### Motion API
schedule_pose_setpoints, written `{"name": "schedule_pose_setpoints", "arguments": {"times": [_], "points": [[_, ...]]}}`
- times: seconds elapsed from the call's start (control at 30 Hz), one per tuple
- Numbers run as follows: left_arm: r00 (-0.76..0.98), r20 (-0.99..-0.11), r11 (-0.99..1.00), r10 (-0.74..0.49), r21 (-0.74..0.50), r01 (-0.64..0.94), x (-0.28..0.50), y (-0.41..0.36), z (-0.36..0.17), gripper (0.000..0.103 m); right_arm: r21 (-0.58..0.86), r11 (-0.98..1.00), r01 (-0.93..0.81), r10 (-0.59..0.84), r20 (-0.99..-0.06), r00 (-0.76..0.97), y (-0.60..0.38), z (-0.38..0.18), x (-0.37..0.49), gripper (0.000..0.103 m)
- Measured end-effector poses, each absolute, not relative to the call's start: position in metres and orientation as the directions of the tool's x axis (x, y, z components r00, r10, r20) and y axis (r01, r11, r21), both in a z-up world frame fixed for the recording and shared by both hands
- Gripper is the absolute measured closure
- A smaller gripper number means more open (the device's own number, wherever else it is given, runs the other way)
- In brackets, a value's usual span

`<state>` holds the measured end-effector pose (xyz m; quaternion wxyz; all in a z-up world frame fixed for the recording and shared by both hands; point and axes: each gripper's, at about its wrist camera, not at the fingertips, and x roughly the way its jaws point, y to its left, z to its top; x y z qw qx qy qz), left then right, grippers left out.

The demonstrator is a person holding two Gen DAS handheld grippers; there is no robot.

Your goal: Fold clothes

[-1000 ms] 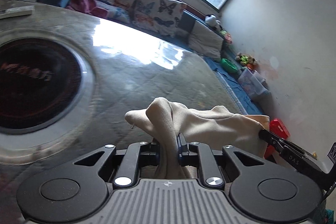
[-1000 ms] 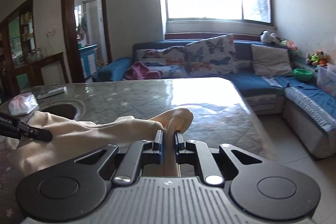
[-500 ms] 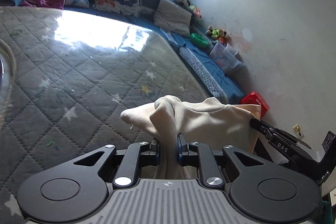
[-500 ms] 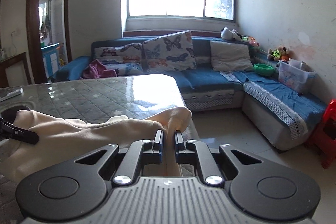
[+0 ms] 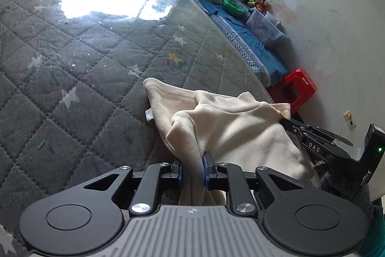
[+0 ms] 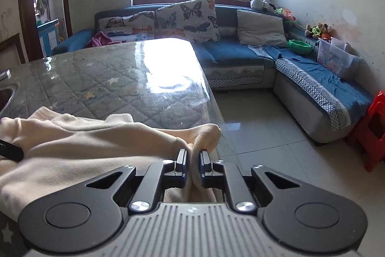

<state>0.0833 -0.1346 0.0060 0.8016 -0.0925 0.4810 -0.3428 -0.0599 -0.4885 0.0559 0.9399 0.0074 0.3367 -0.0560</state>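
Moved: both grippers came down toward the near right corner of the counter [image 5: 96,59], and the dark round inset from a second ago has slid out of the left view.
Cloth [image 5: 231,127]: cream garment, bunched up, strung between the two grippers; in the left view its far edge lies on the quilted cover, and the rest droops over the near edge.
Left gripper [image 5: 192,168]: jaws are easing open, a fold of cloth is between them and the pads look like they're touching it, so I'd call it gripped.
Right gripper [image 6: 192,166]: jaws pinched tight on a rounded wad of cloth at the counter's right edge.
Right gripper from the left view [image 5: 312,136]: its black tip bites the cloth's right end.
Background: blue sofa [image 6: 240,57] with butterfly cushions on the far side, red stool [image 5: 298,86] on the floor to the right.
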Motion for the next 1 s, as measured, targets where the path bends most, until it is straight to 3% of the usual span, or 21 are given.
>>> {"name": "schedule_pose_setpoints", "arguments": {"times": [0.1, 0.57, 0.63, 0.73, 1.0], "points": [[0.326, -0.706, 0.758, -0.629, -0.462, 0.46, 0.085, -0.132, 0.009, 0.07, -0.018, 0.994, 0.109, -0.095, -0.637, 0.765, -0.49, 0.055, -0.057, 0.093], [0.404, -0.706, 0.796, -0.581, -0.391, 0.463, 0.099, -0.136, 0.016, 0.068, -0.028, 0.991, 0.131, -0.12, -0.627, 0.769, -0.499, 0.049, -0.026, 0.09], [0.411, -0.707, 0.801, -0.575, -0.382, 0.461, 0.098, -0.135, 0.018, 0.061, -0.034, 0.99, 0.136, -0.127, -0.622, 0.772, -0.499, 0.05, -0.026, 0.082], [0.452, -0.703, 0.819, -0.549, -0.343, 0.461, 0.094, -0.129, 0.024, 0.049, -0.05, 0.99, 0.134, -0.137, -0.598, 0.79, -0.499, 0.058, -0.033, 0.08], [0.526, -0.611, 0.793, -0.591, -0.324, 0.515, 0.086, -0.132, 0.053, 0.049, 0.043, 0.999, 0.033, -0.002, -0.58, 0.814, -0.48, 0.077, -0.028, 0.077]]}}
